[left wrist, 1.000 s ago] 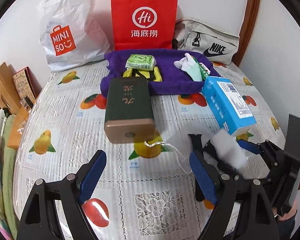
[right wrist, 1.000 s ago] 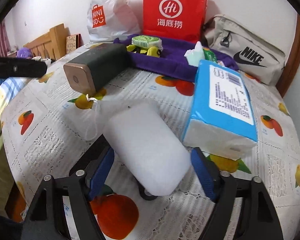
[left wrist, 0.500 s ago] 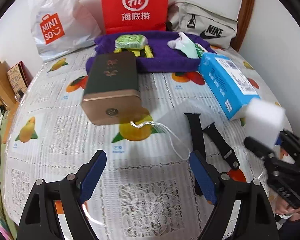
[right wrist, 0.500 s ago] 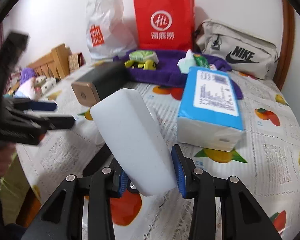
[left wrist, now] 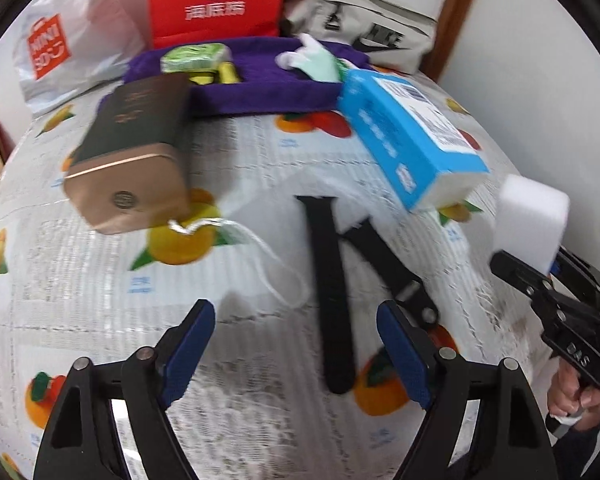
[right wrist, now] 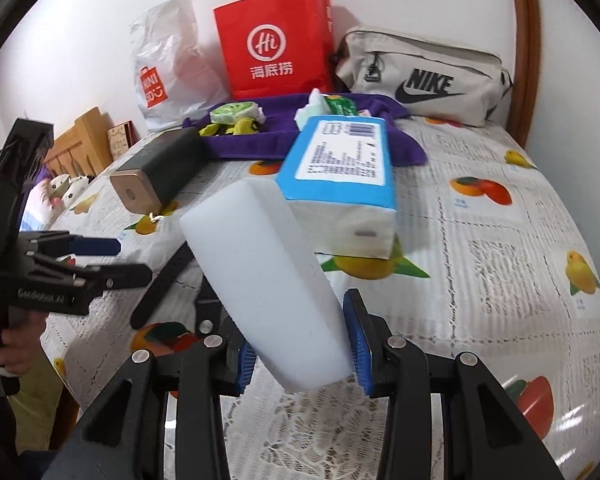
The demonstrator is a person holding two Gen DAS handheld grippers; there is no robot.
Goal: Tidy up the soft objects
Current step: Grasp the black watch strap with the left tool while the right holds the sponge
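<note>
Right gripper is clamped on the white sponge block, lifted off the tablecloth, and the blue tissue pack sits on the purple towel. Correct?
Not quite. In the right wrist view the right gripper does clamp the white sponge block off the tablecloth, but the blue tissue pack lies on the tablecloth, in front of the purple towel.

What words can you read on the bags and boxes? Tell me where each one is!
"Hi", with Chinese characters below: red paper bag.
"MINI SO": white plastic bag.
"NIKE": grey pouch.
Blue tissue pack: white label, print too small to read.
Dark green box: gold marks, too blurred to read.
</note>
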